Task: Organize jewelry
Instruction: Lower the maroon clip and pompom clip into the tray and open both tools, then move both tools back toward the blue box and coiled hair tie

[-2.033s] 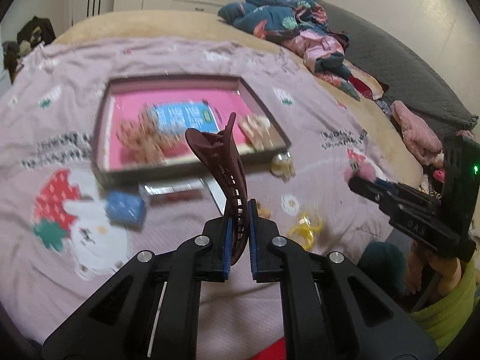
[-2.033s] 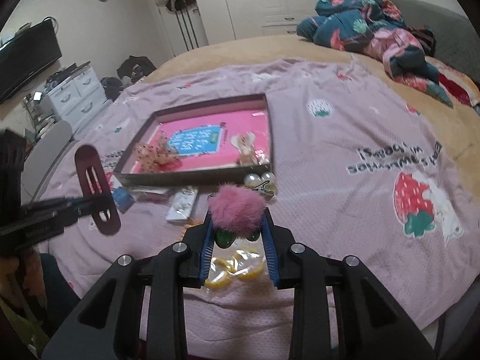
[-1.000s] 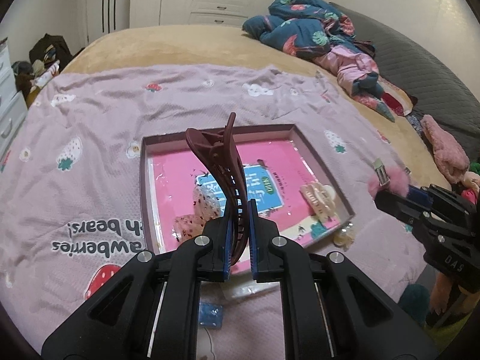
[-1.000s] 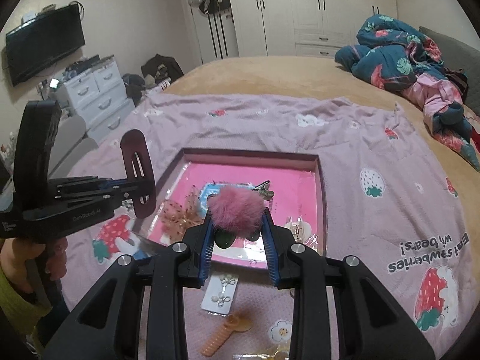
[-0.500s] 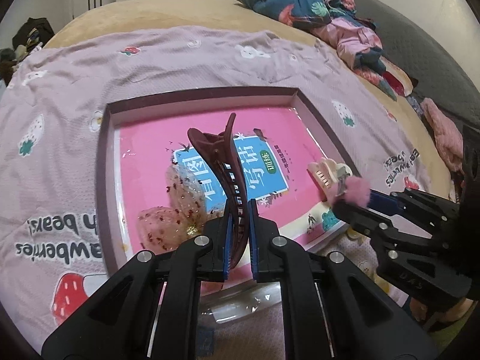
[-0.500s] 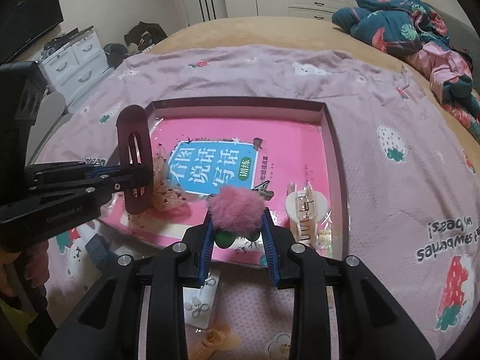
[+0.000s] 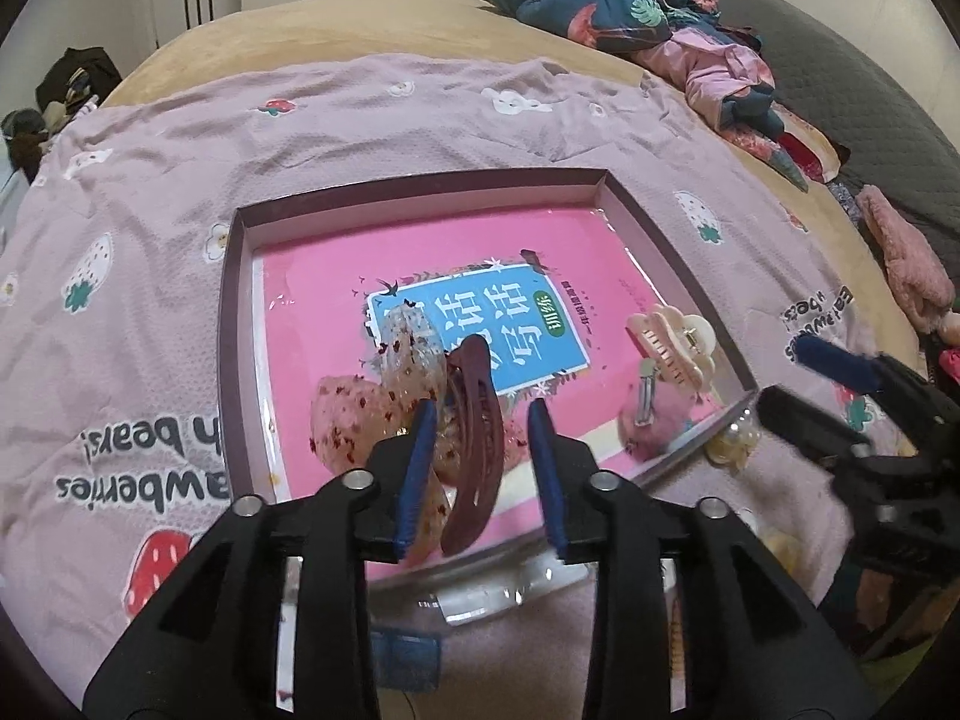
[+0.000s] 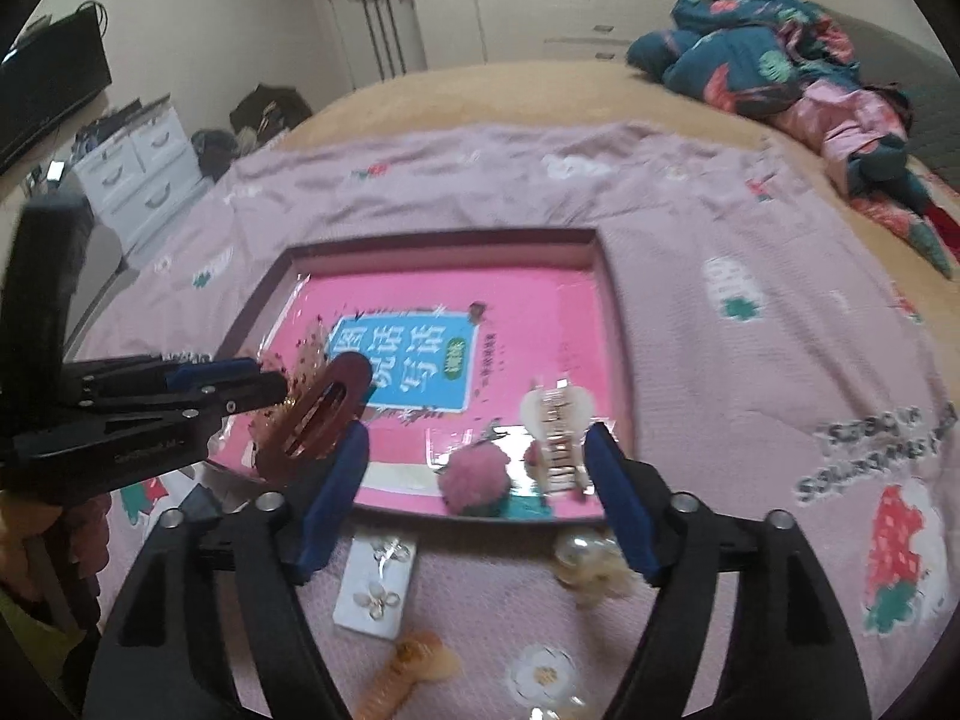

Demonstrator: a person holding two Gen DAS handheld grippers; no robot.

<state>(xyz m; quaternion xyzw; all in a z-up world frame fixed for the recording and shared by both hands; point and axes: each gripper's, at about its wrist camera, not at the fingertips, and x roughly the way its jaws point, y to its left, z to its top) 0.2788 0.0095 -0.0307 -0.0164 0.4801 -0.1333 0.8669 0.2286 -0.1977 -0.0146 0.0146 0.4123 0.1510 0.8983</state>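
A shallow box with a pink book cover inside [image 7: 300, 276] [image 8: 540, 294] lies on the lilac bedspread. My left gripper [image 7: 480, 462] is open; the dark red hair clip [image 7: 474, 438] [image 8: 324, 414] lies loose between its fingers on glittery pink bows [image 7: 354, 414] in the box. My right gripper [image 8: 474, 480] is open above the box's near edge; the pink pompom clip [image 8: 477, 480] [image 7: 657, 420] rests in the box beside a cream claw clip [image 8: 558, 426] [image 7: 672, 342].
Outside the box lie an earring card [image 8: 375, 585], a pearl piece [image 8: 585, 558], an orange comb clip [image 8: 408, 678] and a small blue item [image 7: 402, 657]. Bundled clothes [image 7: 660, 18] sit at the bed's far right. Drawers [image 8: 138, 168] stand left.
Both grippers have opened. The dark red clip dropped from the left gripper onto the bows. The pink pompom clip left the right gripper and now lies in the box.
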